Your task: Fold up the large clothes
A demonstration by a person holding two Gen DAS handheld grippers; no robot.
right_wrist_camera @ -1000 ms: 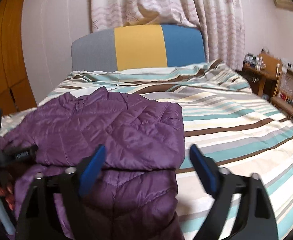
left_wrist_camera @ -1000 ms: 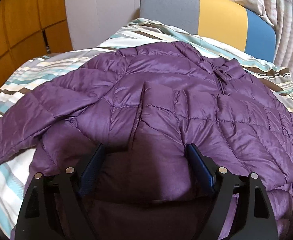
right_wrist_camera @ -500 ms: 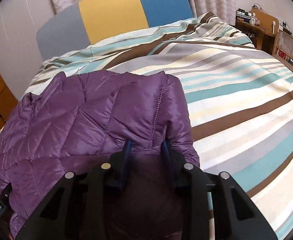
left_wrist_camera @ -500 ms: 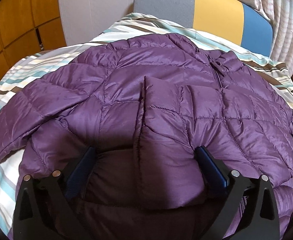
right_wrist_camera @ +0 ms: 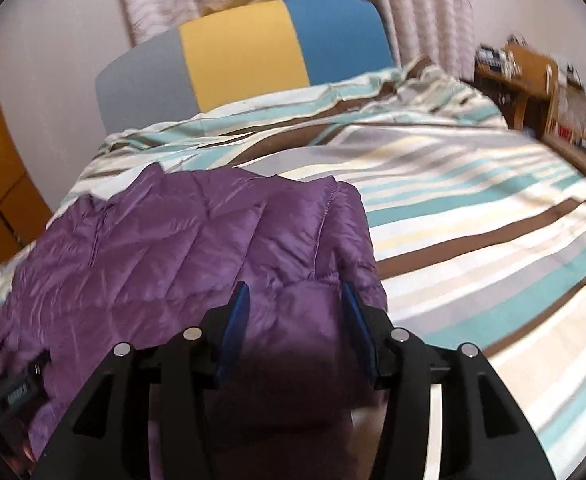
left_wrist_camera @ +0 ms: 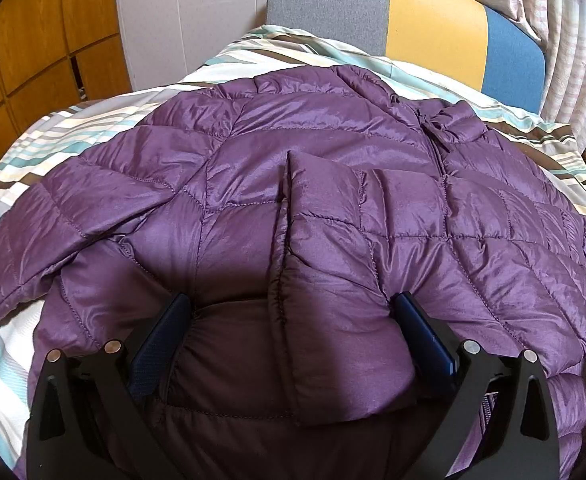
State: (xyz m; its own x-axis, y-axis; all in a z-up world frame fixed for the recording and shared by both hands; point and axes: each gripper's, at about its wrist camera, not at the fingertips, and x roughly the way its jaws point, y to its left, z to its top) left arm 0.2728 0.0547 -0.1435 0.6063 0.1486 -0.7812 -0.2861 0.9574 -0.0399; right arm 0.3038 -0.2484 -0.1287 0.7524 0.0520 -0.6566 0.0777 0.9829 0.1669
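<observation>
A purple quilted jacket (left_wrist_camera: 333, 140) lies spread on the bed, one sleeve folded across its front with the cuff (left_wrist_camera: 313, 184) near the middle. The other sleeve (left_wrist_camera: 53, 220) stretches out to the left. My left gripper (left_wrist_camera: 291, 320) stands wide open over the near hem, with puffy fabric bulging between its blue pads (left_wrist_camera: 161, 344). In the right wrist view the jacket (right_wrist_camera: 153, 248) fills the left half. My right gripper (right_wrist_camera: 295, 308) sits at its right edge; its jaws are opening, with the folded edge still between them.
Striped bedding (right_wrist_camera: 473, 220) covers the bed, bare to the right of the jacket. A grey, yellow and blue headboard (right_wrist_camera: 241, 52) stands at the far end. Wooden wardrobe doors (left_wrist_camera: 33, 40) are on the left, curtains behind, and a wooden desk (right_wrist_camera: 533, 72) at far right.
My right gripper moved onto the jacket's right edge, closed on it half a second ago, and has since spread apart. My left jaws widened from a second ago and stay put.
</observation>
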